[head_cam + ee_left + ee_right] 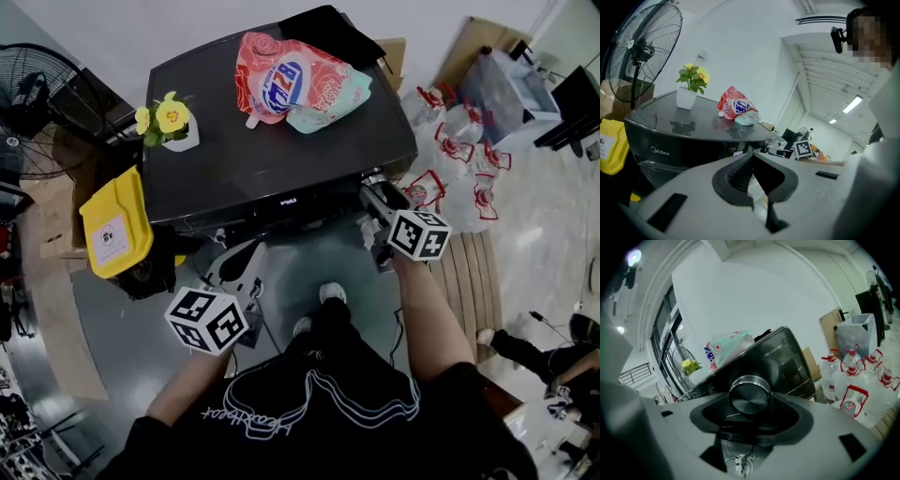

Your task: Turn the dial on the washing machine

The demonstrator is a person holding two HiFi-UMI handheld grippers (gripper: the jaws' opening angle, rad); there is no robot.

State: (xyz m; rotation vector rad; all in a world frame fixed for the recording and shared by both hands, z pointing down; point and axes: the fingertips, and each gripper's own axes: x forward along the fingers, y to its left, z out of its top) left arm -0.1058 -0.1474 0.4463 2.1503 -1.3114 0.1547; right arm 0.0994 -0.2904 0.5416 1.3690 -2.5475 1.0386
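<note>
The black washing machine (281,159) stands in front of me, its top seen from above in the head view. Its round silver dial (749,394) sits on the front panel at the right corner. My right gripper (750,392) reaches to that corner (373,192) with a jaw on each side of the dial and the pads against its rim. In the head view the gripper hides the dial. My left gripper (239,262) hangs lower in front of the machine's left half, jaws shut with nothing between them (753,157).
On the machine's top lie a pink and teal detergent pouch (295,84), a potted yellow flower (169,122) and a black cloth (328,33). A yellow bin (117,225) and a fan (37,112) stand at the left, several water bottles (459,150) at the right.
</note>
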